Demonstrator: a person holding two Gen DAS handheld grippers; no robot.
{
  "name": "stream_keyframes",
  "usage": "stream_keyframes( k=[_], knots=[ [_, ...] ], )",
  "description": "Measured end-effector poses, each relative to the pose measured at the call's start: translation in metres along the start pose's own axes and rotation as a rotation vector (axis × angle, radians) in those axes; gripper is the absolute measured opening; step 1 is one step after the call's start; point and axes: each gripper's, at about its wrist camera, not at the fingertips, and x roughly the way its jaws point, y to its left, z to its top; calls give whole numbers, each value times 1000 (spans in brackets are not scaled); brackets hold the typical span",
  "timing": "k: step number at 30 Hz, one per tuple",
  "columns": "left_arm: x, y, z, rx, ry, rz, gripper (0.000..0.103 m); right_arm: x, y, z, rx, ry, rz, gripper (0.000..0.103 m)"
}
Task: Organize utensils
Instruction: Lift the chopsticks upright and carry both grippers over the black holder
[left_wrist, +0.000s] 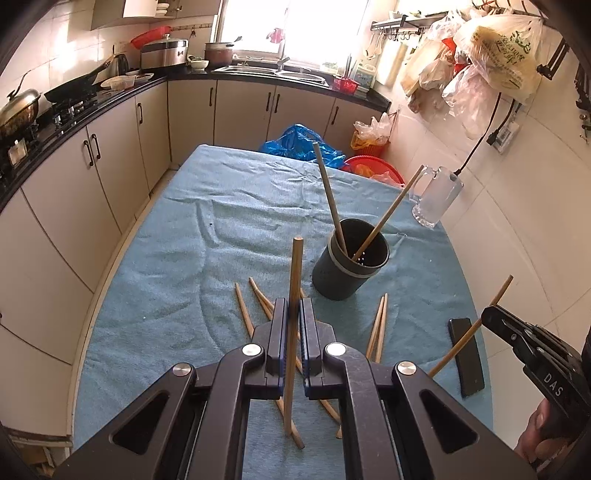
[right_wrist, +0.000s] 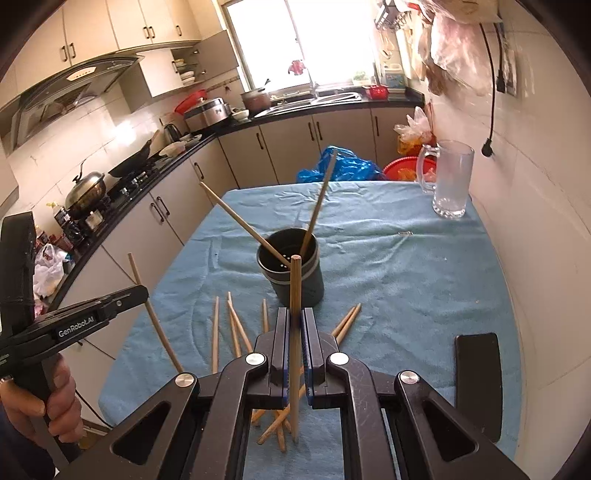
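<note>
A dark round utensil holder (left_wrist: 350, 259) (right_wrist: 291, 266) stands on the blue cloth (left_wrist: 207, 236) (right_wrist: 399, 266) with two wooden chopsticks leaning in it. My left gripper (left_wrist: 294, 314) is shut on an upright chopstick (left_wrist: 295, 273), near and left of the holder. My right gripper (right_wrist: 294, 323) is shut on another upright chopstick (right_wrist: 295, 288), just in front of the holder. Each gripper also shows from the side in the other view, the right one (left_wrist: 491, 315) and the left one (right_wrist: 142, 293). Several loose chopsticks (left_wrist: 379, 325) (right_wrist: 232, 325) lie on the cloth below the grippers.
A glass mug (left_wrist: 437, 195) (right_wrist: 452, 181) stands at the far right of the table near the wall. A black phone (left_wrist: 466, 356) (right_wrist: 478, 373) lies at the right edge. Kitchen cabinets and a counter (left_wrist: 110, 96) run along the left and back. A blue bag (left_wrist: 295, 142) sits beyond the table.
</note>
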Motion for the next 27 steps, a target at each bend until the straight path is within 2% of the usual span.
stream_keyframes(
  k=[14, 27],
  knots=[
    [-28, -5, 18, 7, -67, -11, 6, -29, -6, 20, 46, -76, 37, 6],
    [-38, -11, 48, 12, -108, -42, 6, -52, -13, 61, 77, -147, 47, 6]
  ],
)
